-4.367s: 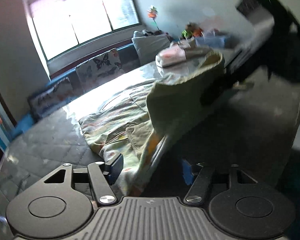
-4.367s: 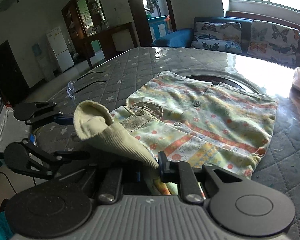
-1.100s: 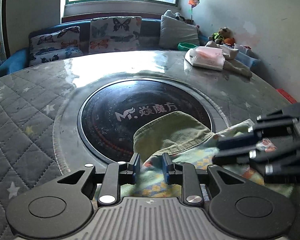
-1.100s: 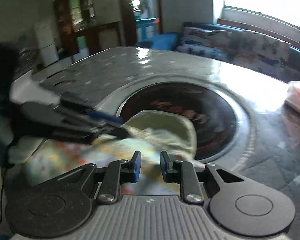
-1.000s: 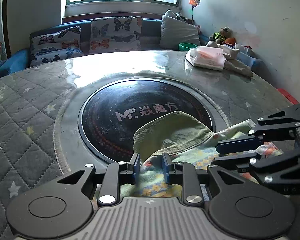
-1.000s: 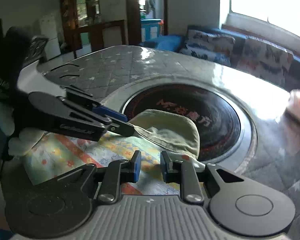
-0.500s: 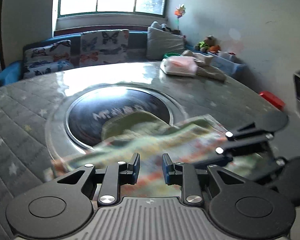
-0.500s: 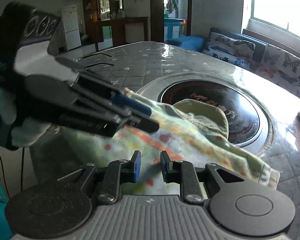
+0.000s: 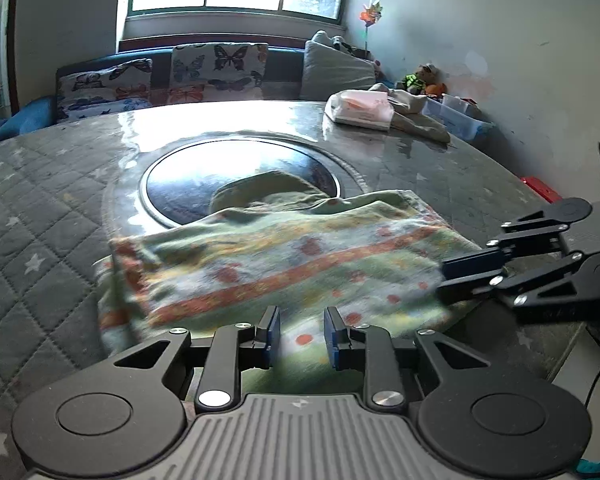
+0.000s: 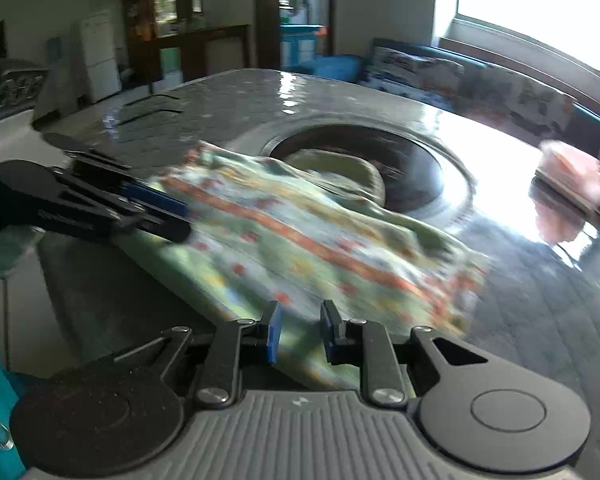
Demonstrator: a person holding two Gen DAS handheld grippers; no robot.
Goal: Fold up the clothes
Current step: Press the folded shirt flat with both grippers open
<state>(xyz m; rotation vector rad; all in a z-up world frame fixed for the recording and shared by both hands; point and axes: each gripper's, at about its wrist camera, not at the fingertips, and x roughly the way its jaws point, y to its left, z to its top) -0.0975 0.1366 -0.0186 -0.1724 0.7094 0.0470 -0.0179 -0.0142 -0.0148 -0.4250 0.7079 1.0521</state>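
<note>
Left wrist view: the left claw (image 9: 300, 334), narrowly parted, pinches the near hem of the green floral cotton shirt (image 9: 284, 264), which stretches toward twelve o'clock over the grey quilted bench (image 9: 40, 208). Right wrist view: the right claw (image 10: 300, 330) likewise grips the hem, long axis running nine-to-three.

Patterned garment (image 9: 284, 264), apparently folded, tabletop

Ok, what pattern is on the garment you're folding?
Pale green garment with orange-red stripes and dots; clearest in the left wrist view.
</note>
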